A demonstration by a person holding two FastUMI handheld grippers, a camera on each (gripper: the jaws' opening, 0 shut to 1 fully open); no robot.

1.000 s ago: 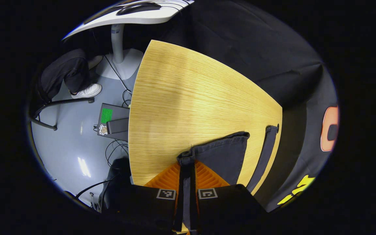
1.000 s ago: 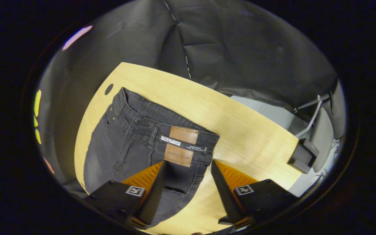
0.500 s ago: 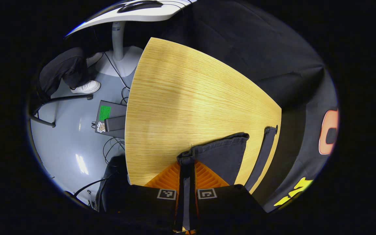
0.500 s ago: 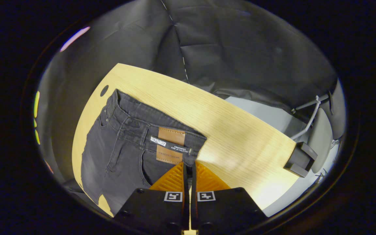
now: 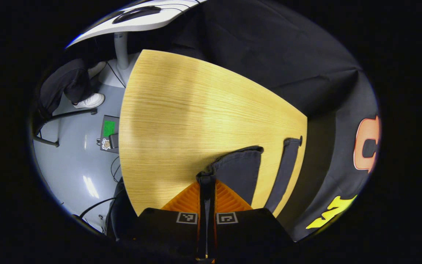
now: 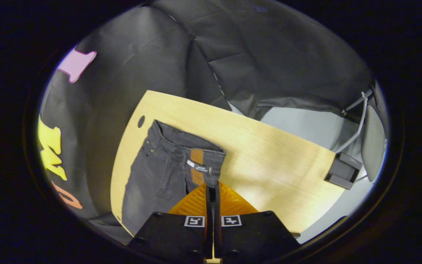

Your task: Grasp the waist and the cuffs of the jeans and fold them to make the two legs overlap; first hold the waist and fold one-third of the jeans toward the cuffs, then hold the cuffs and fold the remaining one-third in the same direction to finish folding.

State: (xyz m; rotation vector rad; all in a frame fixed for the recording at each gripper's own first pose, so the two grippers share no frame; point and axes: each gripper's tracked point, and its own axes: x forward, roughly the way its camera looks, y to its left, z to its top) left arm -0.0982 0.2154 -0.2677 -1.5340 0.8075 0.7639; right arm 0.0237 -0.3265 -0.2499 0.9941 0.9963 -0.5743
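Since a second ago, my right tool (image 6: 211, 190) has gone from spread wide to clenched on the waist (image 6: 200, 156) of the jeans (image 6: 159, 183), and both views have pulled back from the bench (image 6: 269, 165). My left tool (image 5: 206, 183) stays clamped on a cuff (image 5: 233, 161), with the other cuff (image 5: 288, 154) lying flat toward two o'clock, near the bench edge. With both ends gripped, I judge the first fold, laying one leg over the other, is starting. The jeans otherwise lie flat on the bench.
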